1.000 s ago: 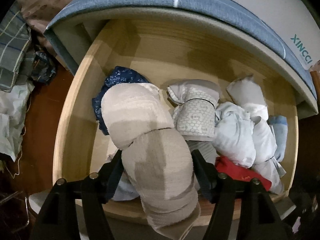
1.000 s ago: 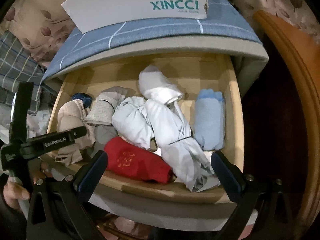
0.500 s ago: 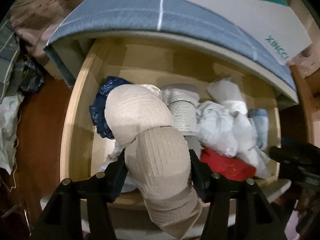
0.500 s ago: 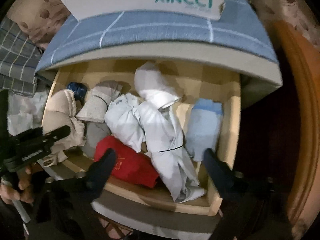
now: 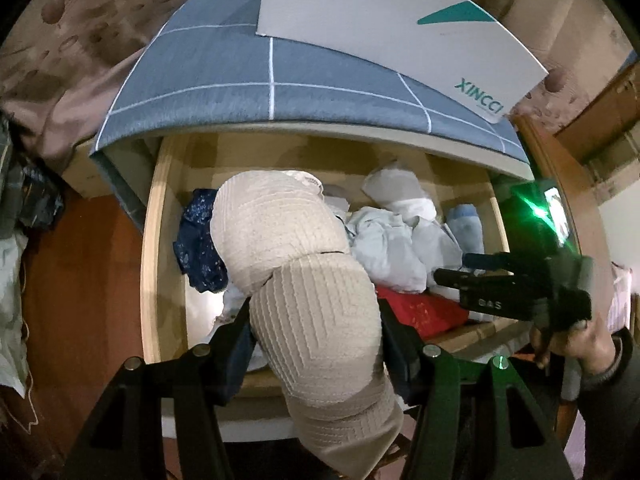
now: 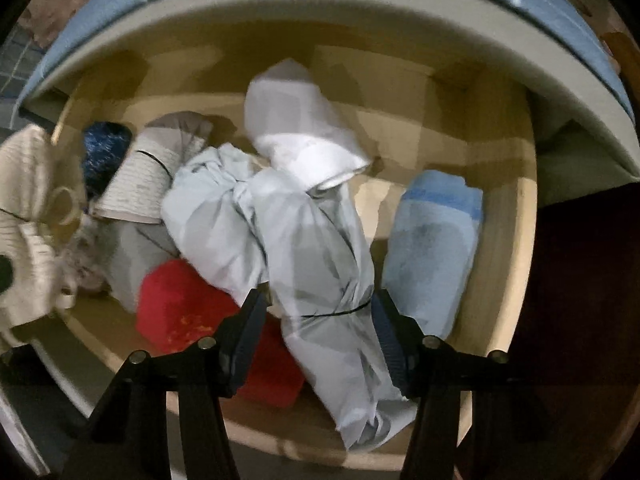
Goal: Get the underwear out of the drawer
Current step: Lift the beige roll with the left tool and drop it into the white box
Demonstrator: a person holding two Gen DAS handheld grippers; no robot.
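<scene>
My left gripper (image 5: 316, 312) is shut on a beige ribbed roll of underwear (image 5: 296, 264) and holds it up over the open wooden drawer (image 5: 150, 264). My right gripper (image 6: 318, 300) points down into the drawer, and its jaws are closing around a pale grey-white bundle (image 6: 316, 240). The right pad is at the cloth and the left pad stands a sliver off it. Around that bundle lie a red roll (image 6: 180, 300), a light blue roll (image 6: 436, 248), a white roll (image 6: 300, 128) and a dark blue piece (image 6: 104, 148).
A blue checked cloth (image 5: 240, 80) covers the cabinet top above the drawer, with a white XINCCI box (image 5: 380, 28) on it. A hand (image 5: 576, 340) holds the right gripper at the drawer's right front. Clothes are heaped on the floor at the left (image 5: 12, 280).
My left gripper has risen with the beige roll. The right gripper came down and forward into the drawer, and its jaws narrowed from wide apart to flanking the pale bundle.
</scene>
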